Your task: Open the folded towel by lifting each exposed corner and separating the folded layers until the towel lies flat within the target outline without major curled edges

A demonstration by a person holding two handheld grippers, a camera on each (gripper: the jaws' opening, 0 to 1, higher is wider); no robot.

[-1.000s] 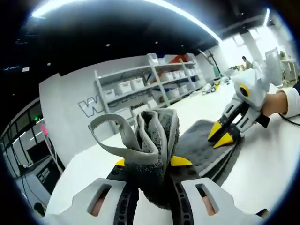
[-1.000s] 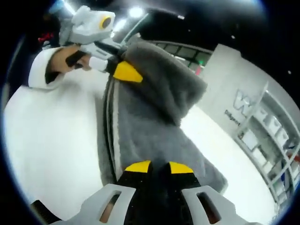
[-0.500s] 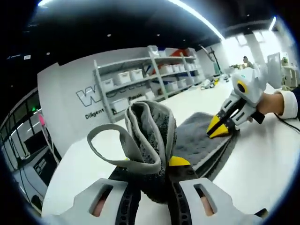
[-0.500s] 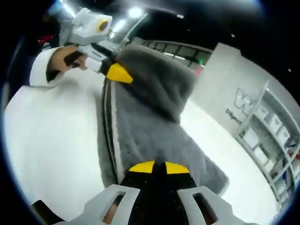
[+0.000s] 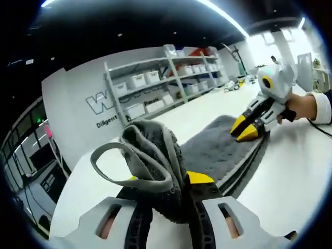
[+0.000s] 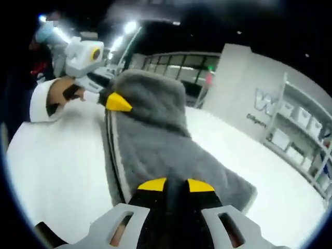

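The thick grey plush towel (image 5: 218, 150) lies stretched along the white worktop (image 5: 290, 176), folded in layers, with pale piped edges stacked along its side in both views. In the left gripper view, the near corner of it is bunched up and raised off the surface, a looped grey hem strip (image 5: 111, 163) curling out to one side. The left claw (image 5: 168, 181), grey with yellow tips, is clamped on that bunched corner, fabric swelling up between the tips. Over in the right gripper view the same claw (image 6: 115, 101) comes in from the left, held by a hand in a white cuff (image 6: 44, 101), one yellow tip poking out beside a raised hump of towel (image 6: 155, 135)

The right claw (image 6: 175, 185) sits at the opposite end, yellow tips nearly together and pinching the towel's edge, dark fabric showing between them. From the left gripper view it appears at the far end (image 5: 248, 129), low against the towel, gripped by a hand (image 5: 298, 106) with a white cuff

Beyond the worktop (image 6: 52, 171): a grey wall with large white lettering (image 5: 101, 104), metal shelving stacked with white bins (image 5: 166, 83), and long ceiling strip lights (image 5: 223, 18)
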